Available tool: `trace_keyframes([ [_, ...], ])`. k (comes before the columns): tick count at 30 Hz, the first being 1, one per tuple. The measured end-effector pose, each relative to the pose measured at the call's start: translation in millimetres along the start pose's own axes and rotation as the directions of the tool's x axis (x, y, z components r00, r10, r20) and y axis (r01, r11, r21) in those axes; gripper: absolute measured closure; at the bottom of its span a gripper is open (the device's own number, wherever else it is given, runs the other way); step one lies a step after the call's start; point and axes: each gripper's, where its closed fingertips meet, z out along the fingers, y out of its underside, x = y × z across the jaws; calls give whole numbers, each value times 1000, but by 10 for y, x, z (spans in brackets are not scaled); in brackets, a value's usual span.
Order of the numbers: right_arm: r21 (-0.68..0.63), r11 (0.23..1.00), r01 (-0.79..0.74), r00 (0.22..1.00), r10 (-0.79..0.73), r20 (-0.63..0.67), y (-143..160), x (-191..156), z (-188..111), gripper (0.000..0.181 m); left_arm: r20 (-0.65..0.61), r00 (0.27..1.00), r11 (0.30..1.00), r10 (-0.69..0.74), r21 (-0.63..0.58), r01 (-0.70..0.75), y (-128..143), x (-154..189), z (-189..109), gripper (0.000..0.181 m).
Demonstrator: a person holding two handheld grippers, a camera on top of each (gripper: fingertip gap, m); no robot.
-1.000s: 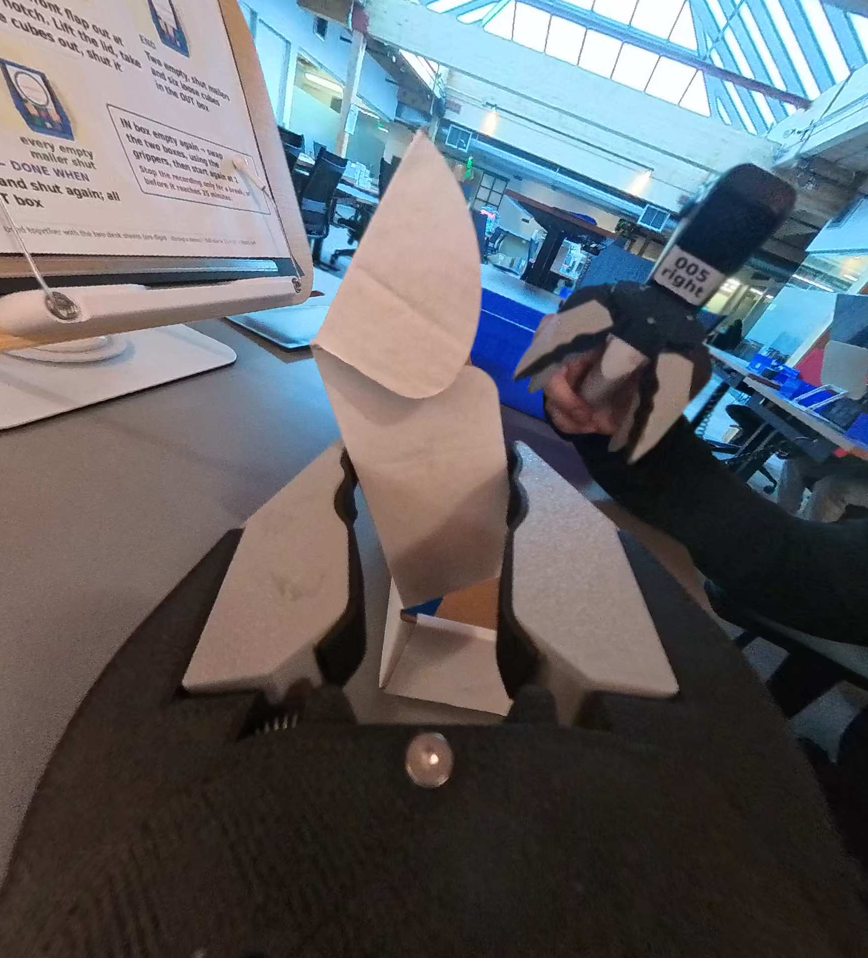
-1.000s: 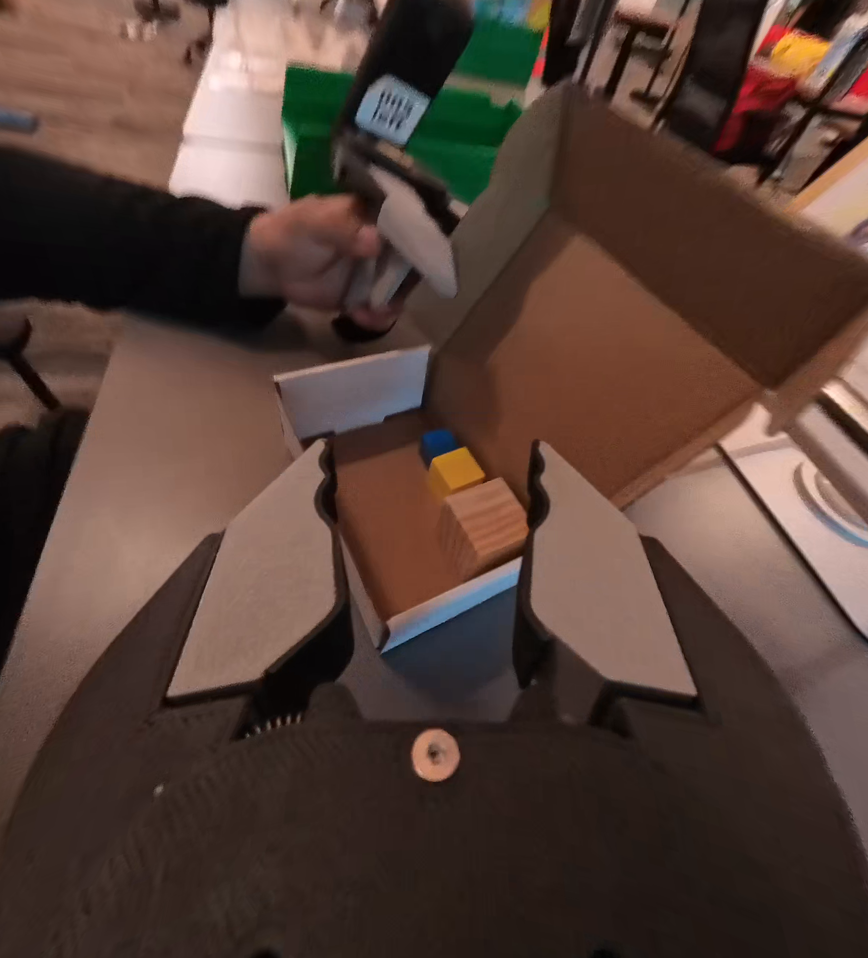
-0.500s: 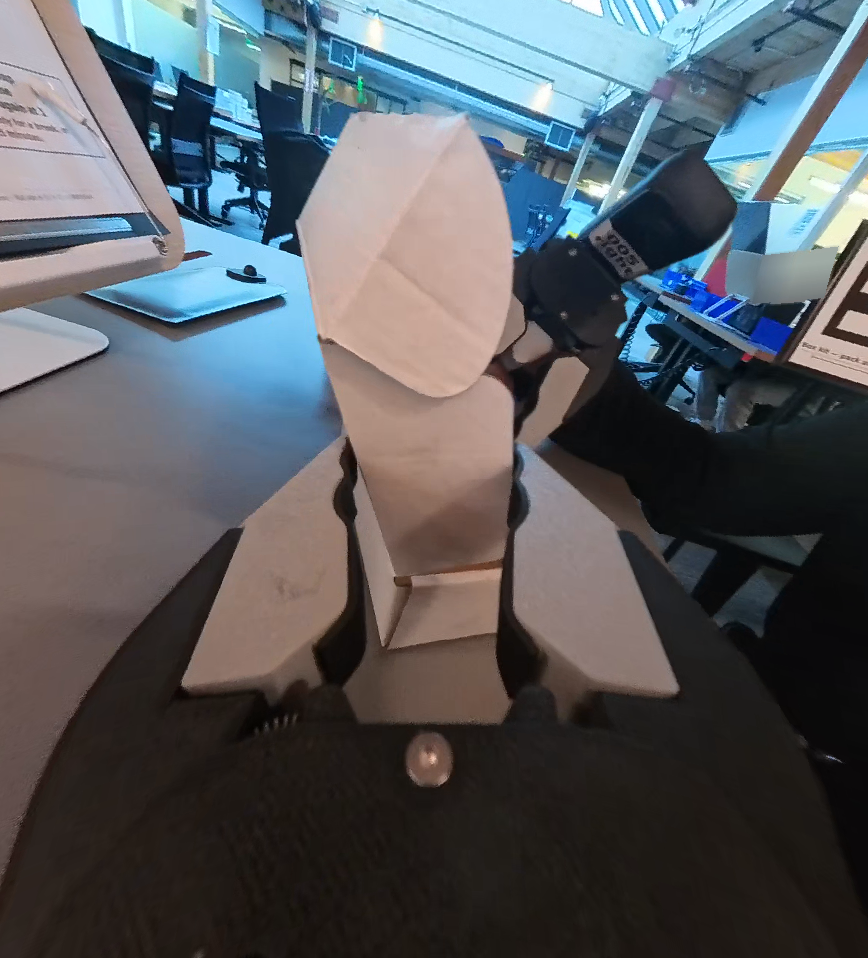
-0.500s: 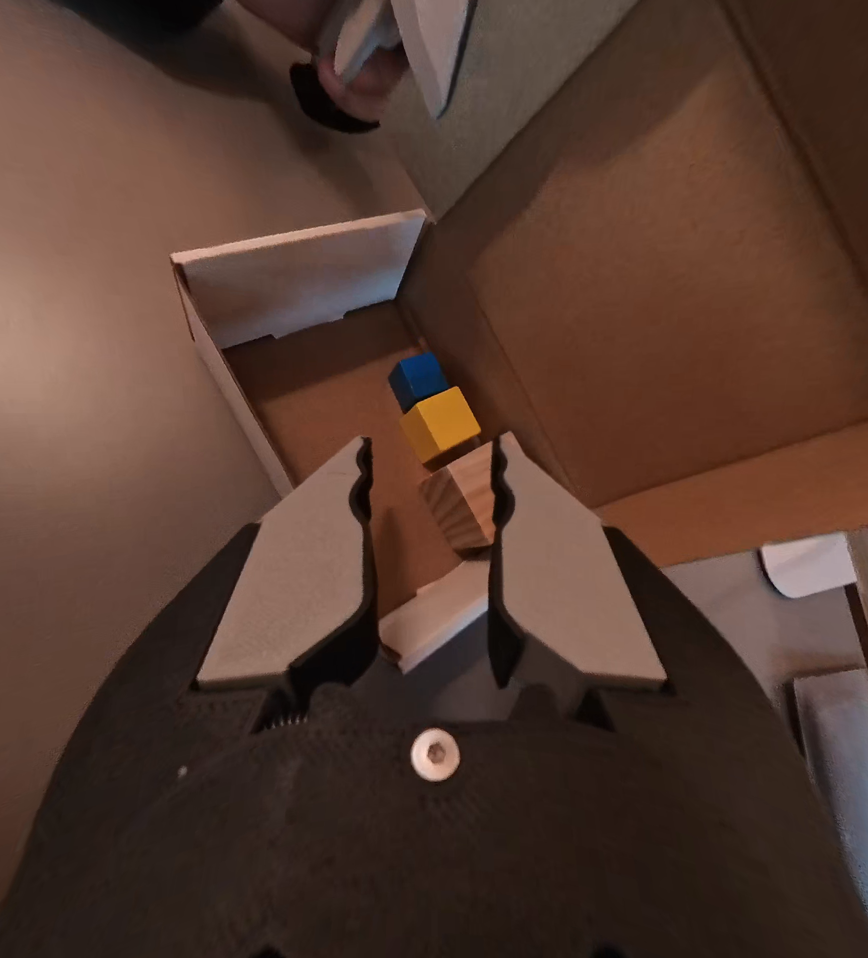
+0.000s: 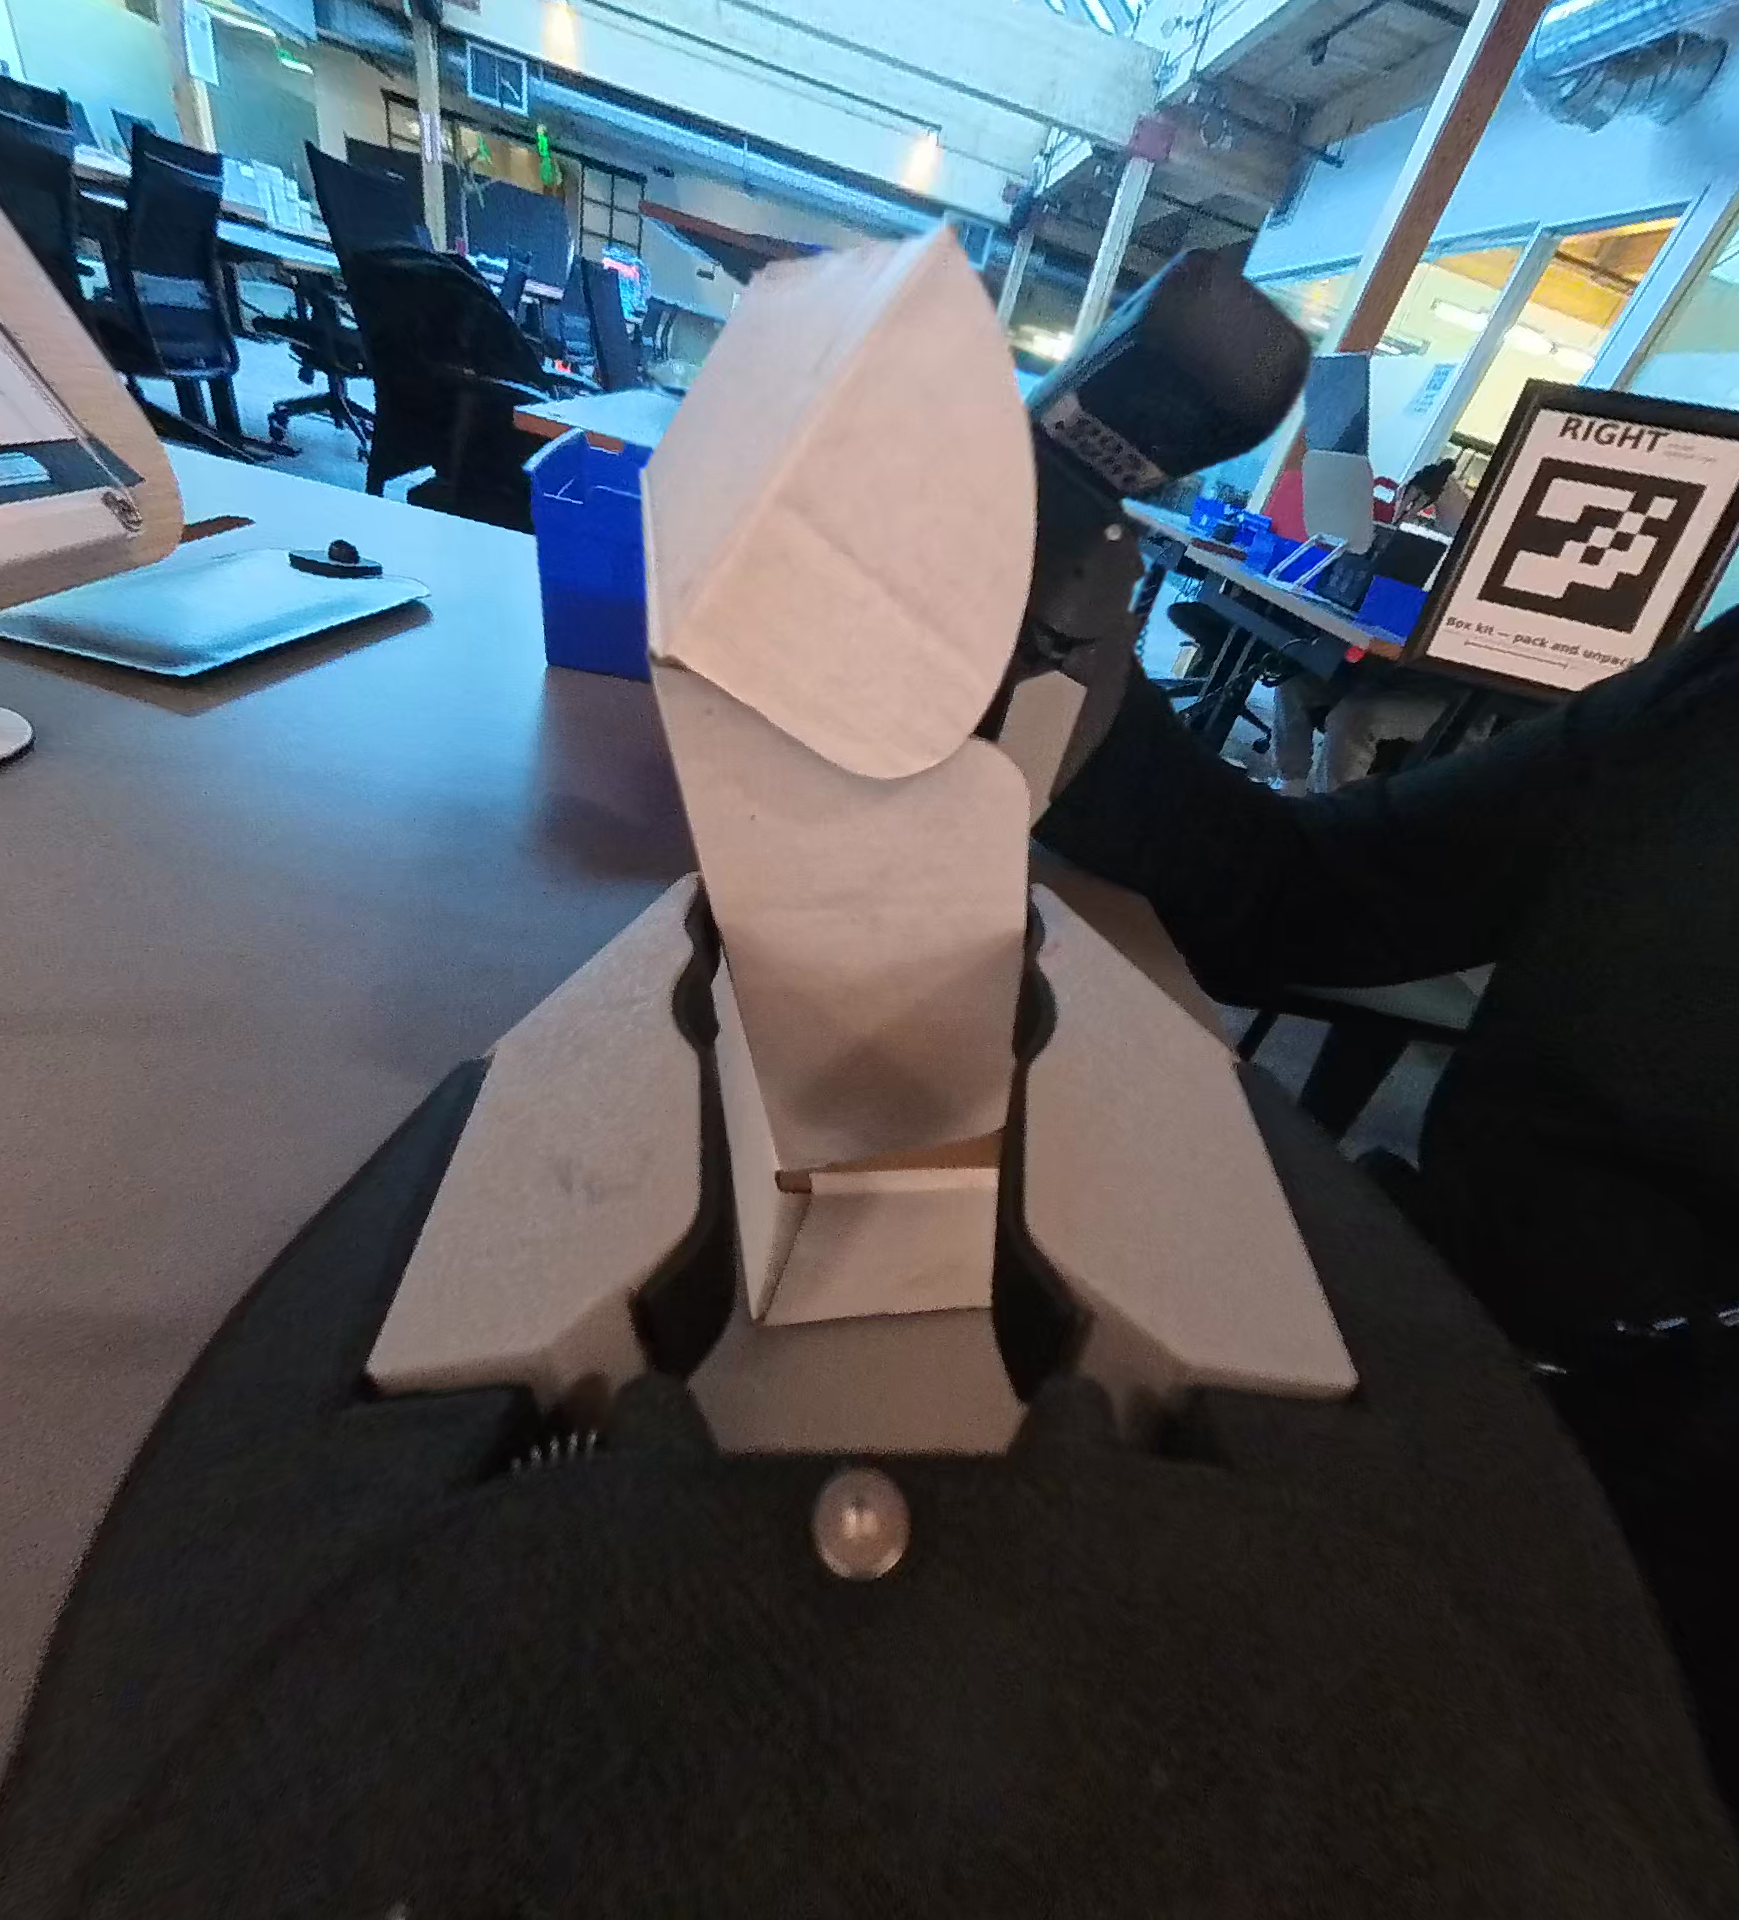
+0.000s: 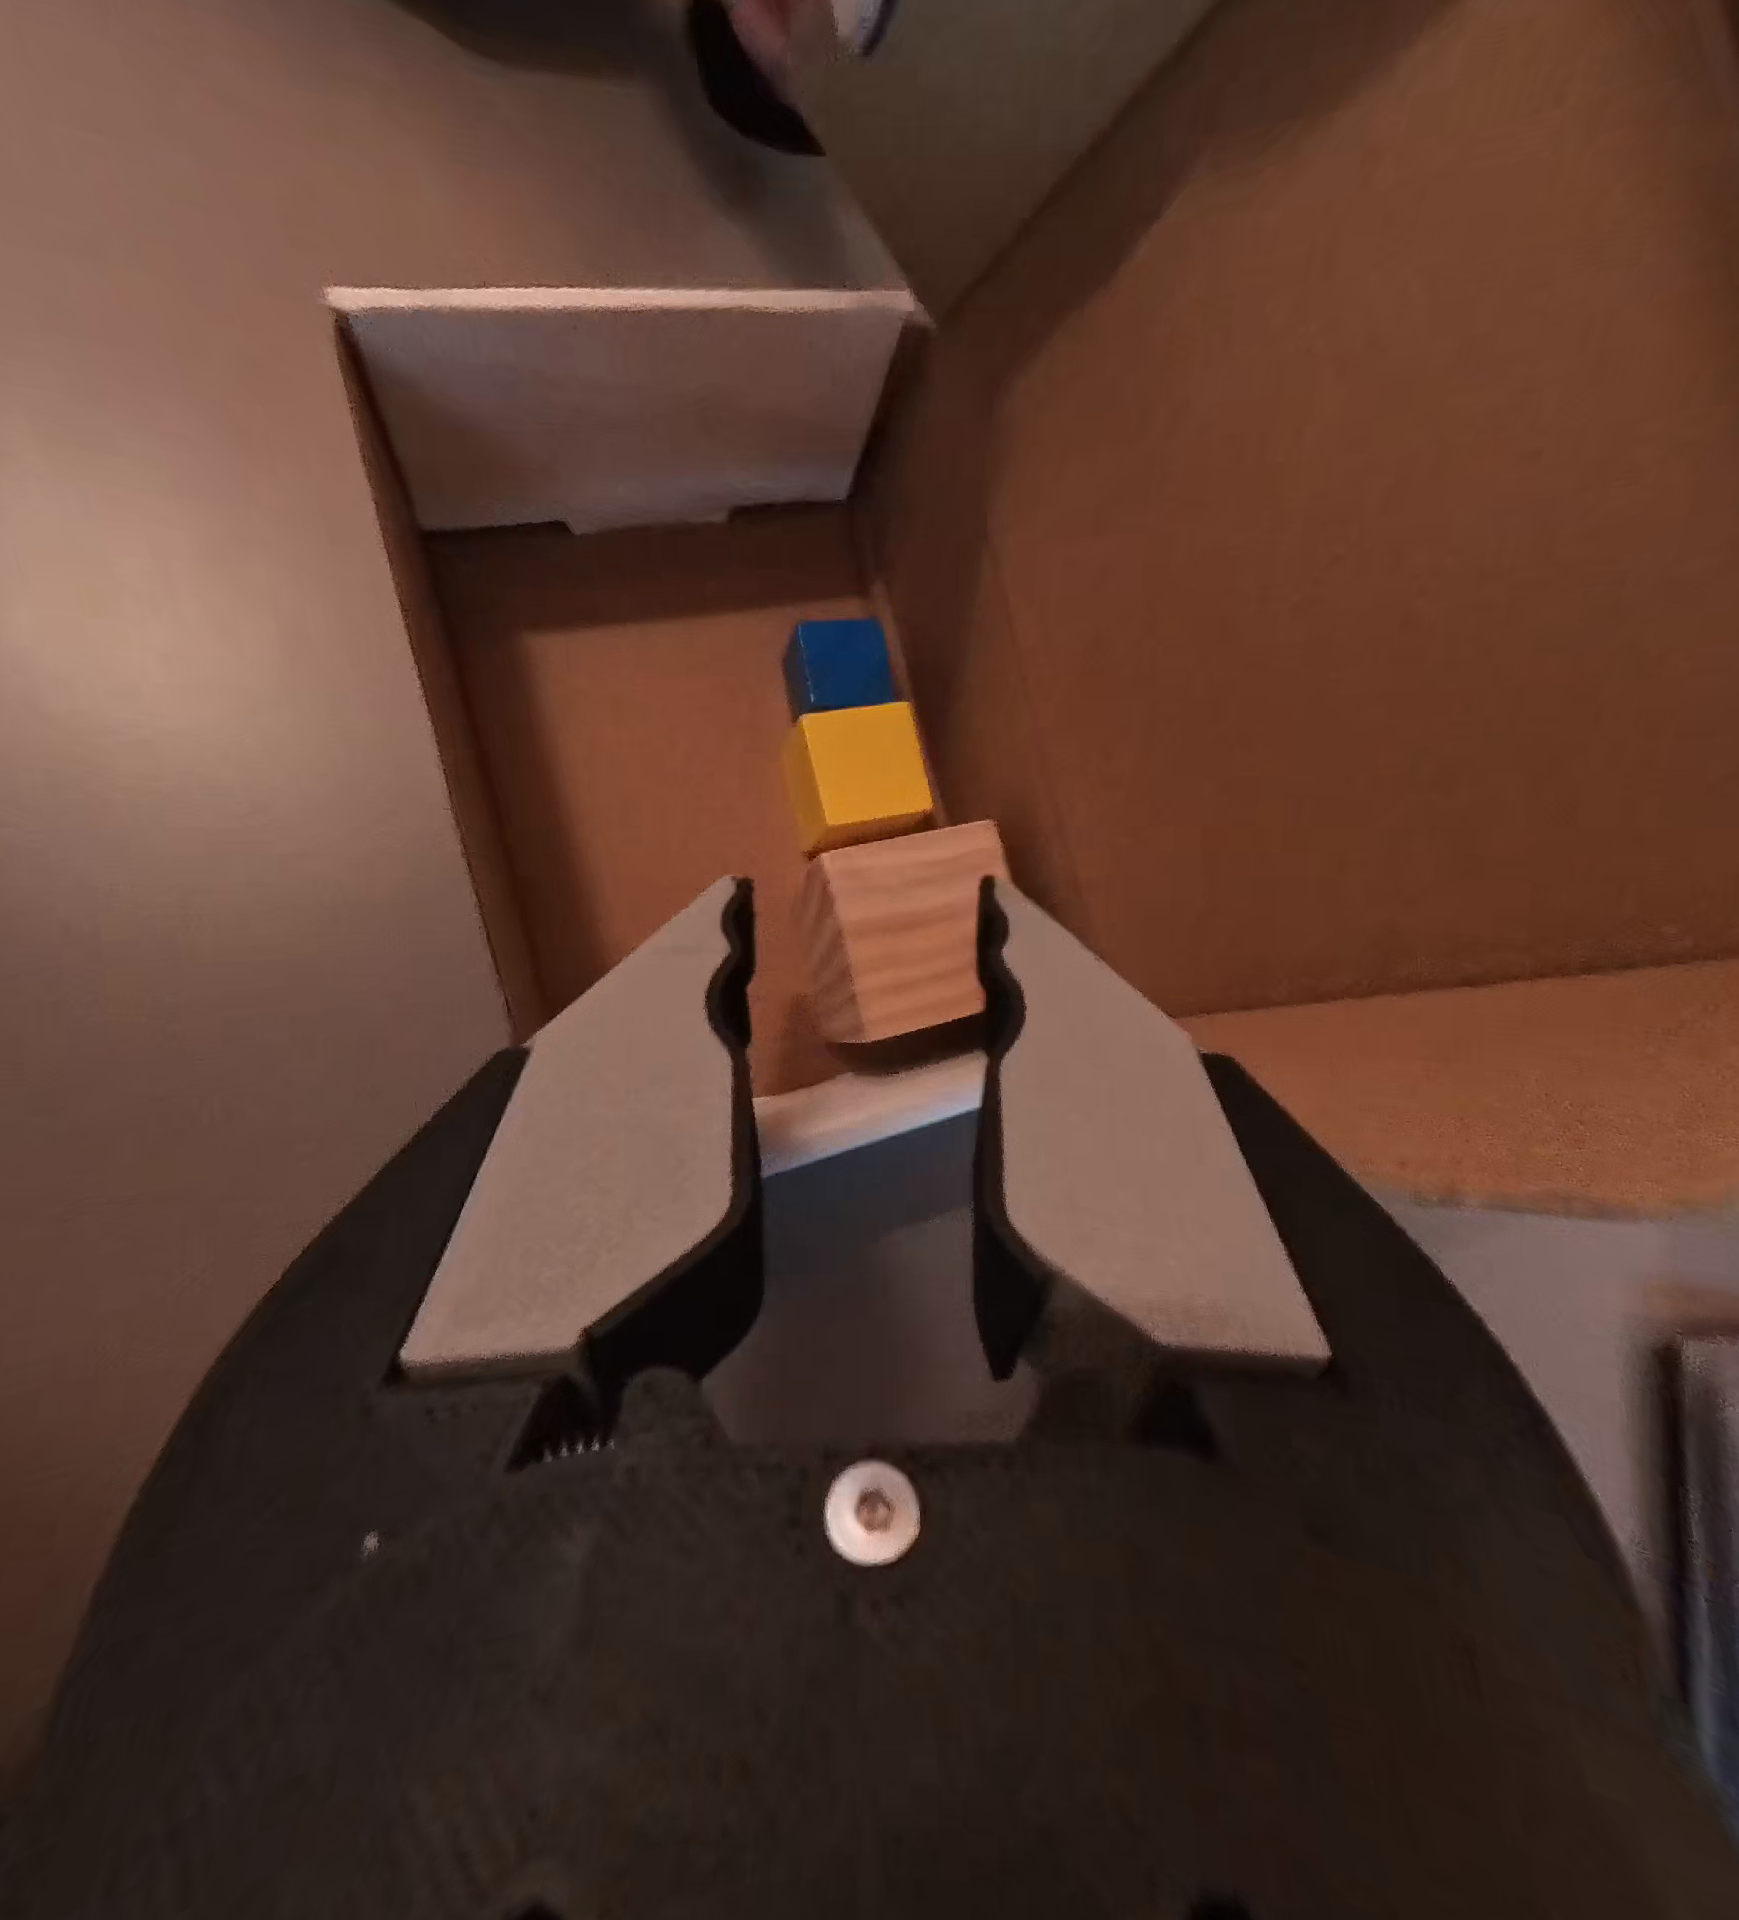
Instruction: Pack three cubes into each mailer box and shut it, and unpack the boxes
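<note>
Our right gripper [image 6: 863,971] has dropped from above the box [image 6: 626,405] into it since a second ago; its fingers [image 6: 626,1122], then spread wide over the front wall, have narrowed and now flank the wood cube [image 6: 906,935]. The right finger looks to be touching the cube; a sliver of gap remains on the left, so we judge no firm pinch yet.

The wood, yellow [image 6: 860,774] and blue [image 6: 839,665] cubes sit in a row along the hinge side of the box floor, apparently touching.

Our left gripper [image 5: 865,956] still holds the lid [image 5: 844,623] raised; its fingers are spread to either side of the white flap, and we cannot tell whether they pinch it.

With three cubes inside and the lid up, we judge this is unpacking, first cube about to come out. The lid wall crowds the right finger.
</note>
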Motion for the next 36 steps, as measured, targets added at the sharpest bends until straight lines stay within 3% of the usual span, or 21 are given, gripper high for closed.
trace_keyframes([
  [5, -181, 980, 77, 985, -103, -139, 85, 110, 18, 145, 2, 1000, 1000, -7, 1, 7, 9, -11, 10, 125],
  [12, -310, 948, 74, 974, -135, -180, 174, 107, -5, 143, -26, 1000, 1000, -7, 3, 7, -24, 76, 47, 124],
  [19, -334, 929, 158, 956, -228, -182, 82, 19, -18, 135, -27, 998, 998, 59, -24, -60, -12, 174, 121, 124],
  [23, -228, 957, 177, 958, -220, -182, -148, -46, -43, 127, -49, 998, 998, 51, -31, -52, 6, 207, 135, 126],
  [29, -329, 920, 213, 950, -273, -150, -68, -159, 10, 124, -15, 1000, 999, 26, -43, -27, 36, 137, 161, 127],
  [33, -269, 924, 270, 942, -312, -126, -274, -302, 96, 125, -16, 1000, 999, 22, -41, -22, 45, 130, 159, 127],
  [36, -326, 919, 221, 948, -280, -148, -120, -172, 104, 122, -23, 999, 999, 25, -44, -26, 48, 145, 162, 127],
])
